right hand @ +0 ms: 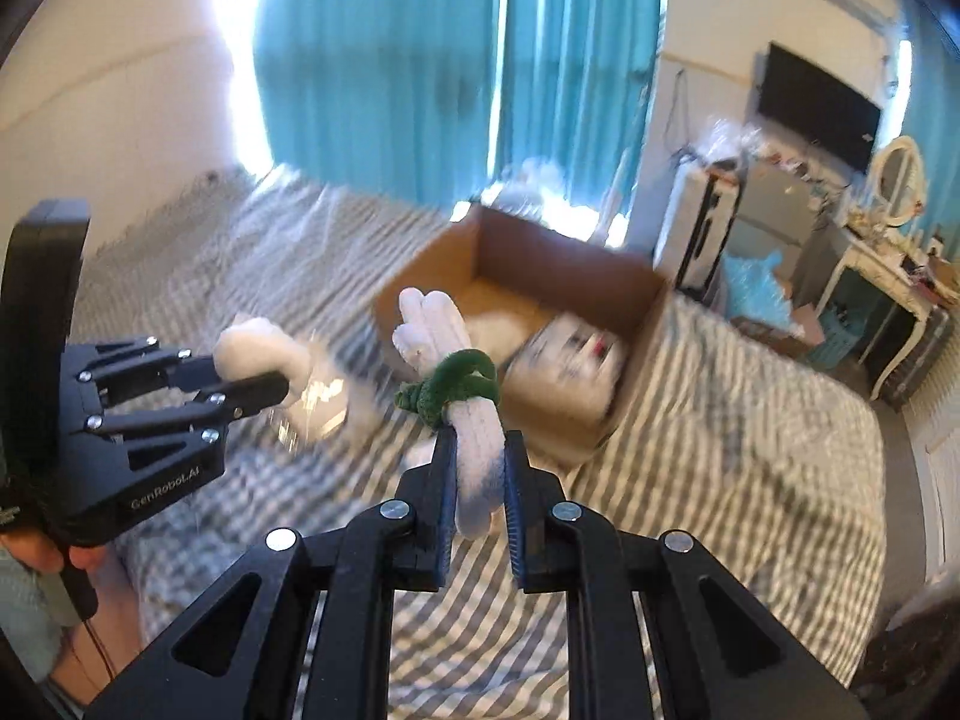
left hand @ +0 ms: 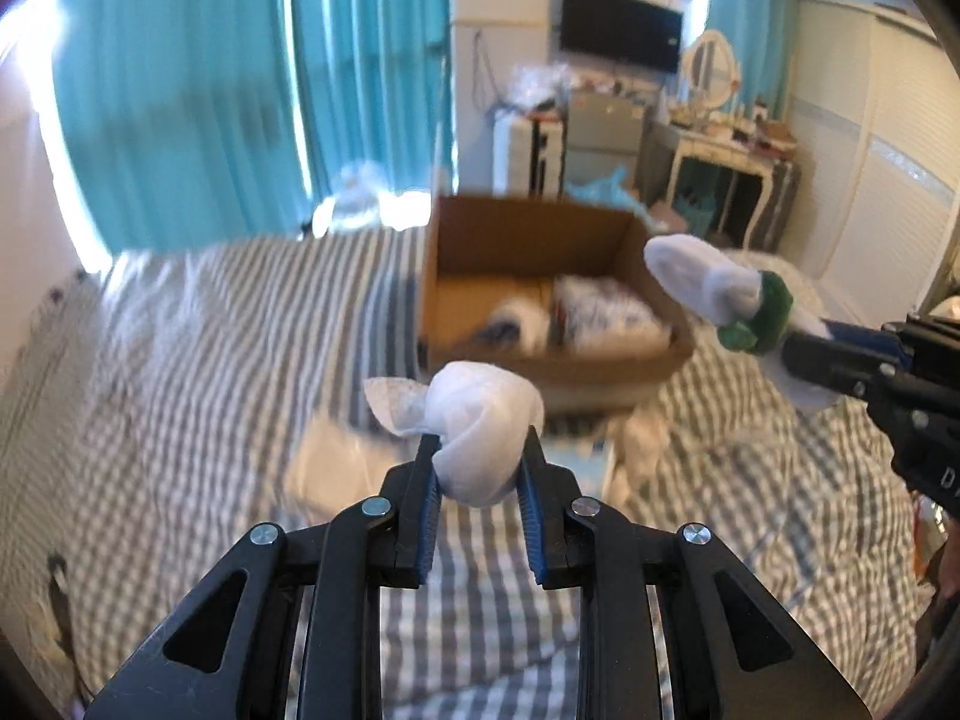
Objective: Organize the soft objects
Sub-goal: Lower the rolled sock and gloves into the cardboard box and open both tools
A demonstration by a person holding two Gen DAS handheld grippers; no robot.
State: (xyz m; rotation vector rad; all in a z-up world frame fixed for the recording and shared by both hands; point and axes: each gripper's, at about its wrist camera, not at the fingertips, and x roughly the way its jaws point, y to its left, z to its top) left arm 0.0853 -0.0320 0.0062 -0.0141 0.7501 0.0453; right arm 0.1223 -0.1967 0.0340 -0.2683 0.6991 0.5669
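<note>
A bed [left hand: 198, 324] covered in grey-and-white striped bedding fills the lower half of both views; teal curtains [left hand: 180, 90] hang behind it in the upper left of the frame.

Nearest in the left wrist view, at lower centre, the left gripper [left hand: 480, 450] is seen pinching a balled white sock [left hand: 480, 426], with both blue pads pressed into the cloth. The ball is deformed by the pads, so it is judged to be soft, light and compressible. A loose flap is seen projecting to the left; a hold across the dense core, as shown, is judged more secure than one on the flap.

In the right wrist view, at lower centre, the right gripper [right hand: 480, 468] is closed on a rolled white bundle [right hand: 462, 396] bound by a green tie [right hand: 459, 387]. The hold is taken below the tie, and the far end of the roll is left unsupported. The bundle is judged light and pliant; bending of the free end is to be expected. Slippage is considered unlikely, since the surface appears fleecy.

Beyond both grippers, an open cardboard box [left hand: 600, 366] is seen resting on the bed at mid-frame, with soft items already inside it. Both held items are carried short of it and above the bedding.

At the far right, a dressing table [left hand: 720, 168] and a wall screen [left hand: 621, 27] are visible.
</note>
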